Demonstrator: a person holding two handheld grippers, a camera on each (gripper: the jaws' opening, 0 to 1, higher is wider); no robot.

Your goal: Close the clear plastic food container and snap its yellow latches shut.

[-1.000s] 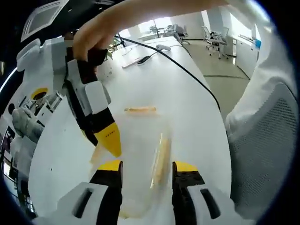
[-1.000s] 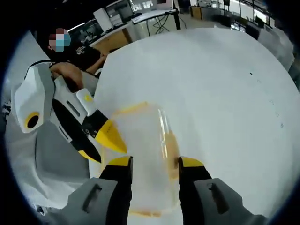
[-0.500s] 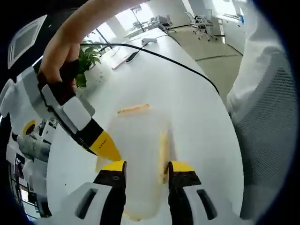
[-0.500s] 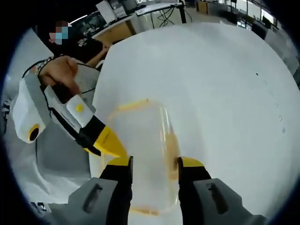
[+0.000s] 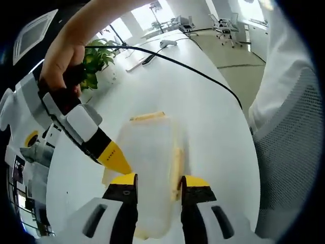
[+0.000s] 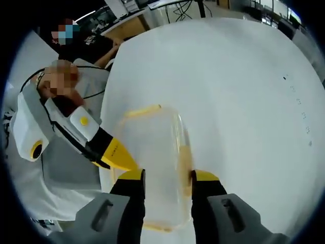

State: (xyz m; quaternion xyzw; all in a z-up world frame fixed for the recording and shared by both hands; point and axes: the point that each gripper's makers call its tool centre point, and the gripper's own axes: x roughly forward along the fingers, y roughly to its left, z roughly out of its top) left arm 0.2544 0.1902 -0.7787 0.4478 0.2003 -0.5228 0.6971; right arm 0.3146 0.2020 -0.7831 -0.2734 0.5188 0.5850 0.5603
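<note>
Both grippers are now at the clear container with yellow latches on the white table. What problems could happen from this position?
1. The container lies between the left gripper jaws and the right gripper jaws alike, so uneven pressing may slide it across the smooth white table.
2. A black cable runs across the table beyond the container; a pushed container could meet it.
3. The far yellow latch might stay unsnapped.

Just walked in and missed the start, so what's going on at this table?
A person is working a clear plastic food container on a white table with two handheld grippers. The left gripper and right gripper each straddle it from opposite ends. Its lid looks down; yellow latches show along its edges.
</note>
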